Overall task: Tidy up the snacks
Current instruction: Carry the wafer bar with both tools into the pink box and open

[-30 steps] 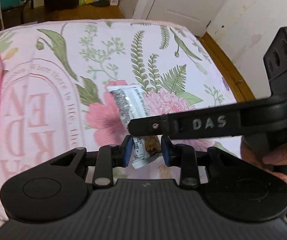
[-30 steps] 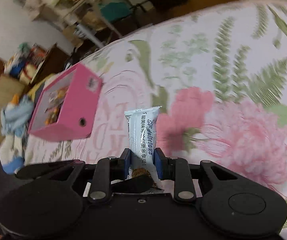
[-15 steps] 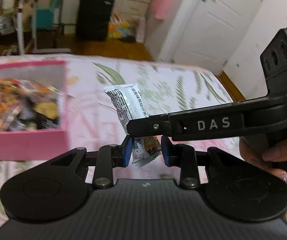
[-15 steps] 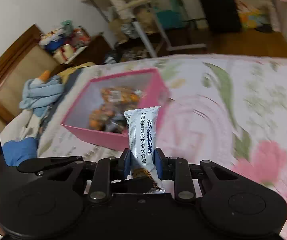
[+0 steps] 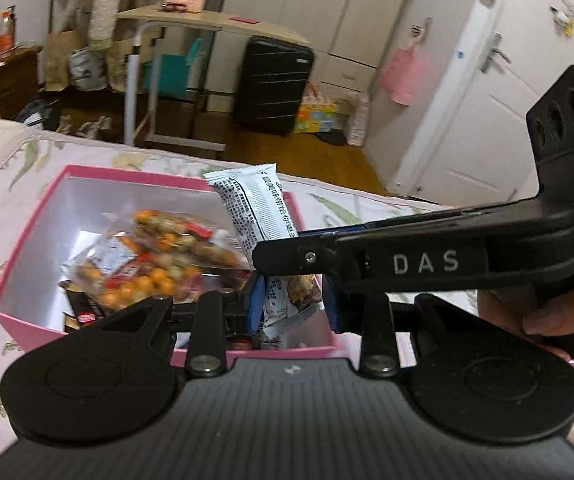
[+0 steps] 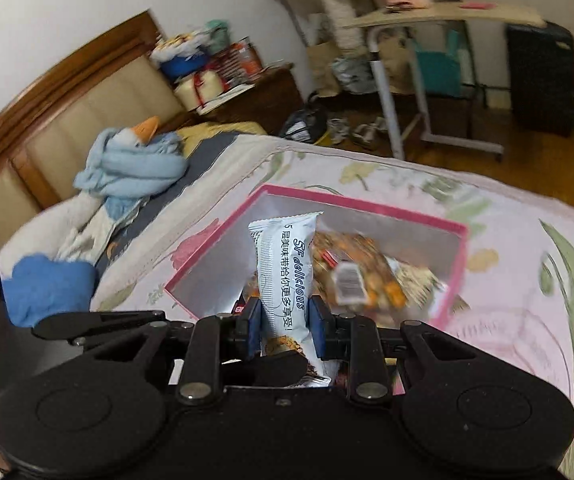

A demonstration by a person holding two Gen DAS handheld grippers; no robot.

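Note:
A white snack bar wrapper (image 6: 283, 276) with blue print stands upright between my right gripper's (image 6: 283, 330) blue pads, which are shut on it. It also shows in the left wrist view (image 5: 259, 216), held over the pink box (image 5: 35, 328). The box (image 6: 461, 256) lies open on the floral bedspread and holds several snack packets (image 5: 159, 260). My left gripper (image 5: 293, 306) sits just behind the right gripper's finger (image 5: 407, 260); its pads stand apart on either side of the wrapper's lower end without clearly pressing it.
The floral bedspread (image 6: 527, 300) surrounds the box. A blue plush and cloth (image 6: 127, 168) lie near the wooden headboard (image 6: 67, 92). A side table (image 5: 207, 24), a black suitcase (image 5: 273, 84) and a white door (image 5: 499, 120) stand beyond the bed.
Both grippers have swung left with the wrapper, from over the flower print to over the pink box. The box has come from the left edge to right under the wrapper.

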